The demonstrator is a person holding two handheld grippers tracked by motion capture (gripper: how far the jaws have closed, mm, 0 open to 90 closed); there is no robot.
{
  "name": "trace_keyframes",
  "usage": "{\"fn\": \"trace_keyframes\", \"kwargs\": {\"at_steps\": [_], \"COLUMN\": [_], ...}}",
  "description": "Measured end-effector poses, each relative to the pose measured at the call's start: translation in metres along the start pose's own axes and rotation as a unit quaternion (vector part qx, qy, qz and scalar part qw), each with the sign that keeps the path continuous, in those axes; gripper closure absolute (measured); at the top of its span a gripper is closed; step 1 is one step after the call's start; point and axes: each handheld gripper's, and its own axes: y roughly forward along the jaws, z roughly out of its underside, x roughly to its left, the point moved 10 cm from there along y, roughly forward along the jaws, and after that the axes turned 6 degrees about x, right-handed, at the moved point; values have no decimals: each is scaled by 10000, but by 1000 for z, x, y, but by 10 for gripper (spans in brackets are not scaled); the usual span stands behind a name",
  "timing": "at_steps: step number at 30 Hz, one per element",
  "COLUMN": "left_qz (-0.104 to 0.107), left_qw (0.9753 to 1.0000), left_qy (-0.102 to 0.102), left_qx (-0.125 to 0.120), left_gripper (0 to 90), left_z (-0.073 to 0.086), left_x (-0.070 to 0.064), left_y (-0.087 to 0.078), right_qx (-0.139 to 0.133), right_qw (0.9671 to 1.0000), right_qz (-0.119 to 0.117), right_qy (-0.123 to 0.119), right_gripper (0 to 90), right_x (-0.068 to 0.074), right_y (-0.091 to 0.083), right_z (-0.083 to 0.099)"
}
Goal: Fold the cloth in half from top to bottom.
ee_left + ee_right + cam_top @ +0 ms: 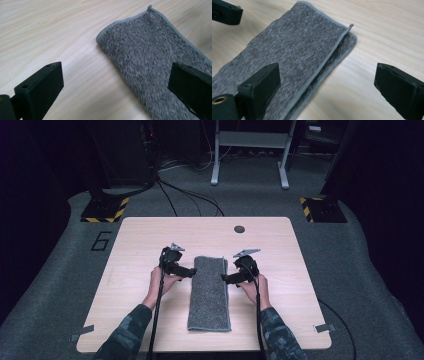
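wooden table [150, 240], grey carpet [350, 250], metal frame [250, 140]

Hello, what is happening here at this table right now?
A person holds a gripper in each hand at a wooden table. A grey towel, folded into a long strip, lies flat in the middle. The left gripper and the right gripper sit at its two long sides, near the far end. Both have open jaws, and neither grips the cloth.
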Motion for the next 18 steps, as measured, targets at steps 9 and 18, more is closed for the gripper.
{"fn": "trace_keyframes", "kwargs": {"at_steps": [9, 18], "left_qz": [-170, -300], "left_qw": [9994, 9989], "left_qy": [-313, -281], "left_qx": [9, 229], "left_gripper": [63, 161], "left_z": [-21, -25], "left_x": [25, 28], "left_y": [23, 42], "right_qx": [10, 224], "right_qw": [9984, 9959], "right_qz": [82, 215], "right_qy": [551, 847], "right_gripper": [254, 454], "right_x": [-27, -40], "right_y": [24, 45], "right_z": [-28, -36]}}
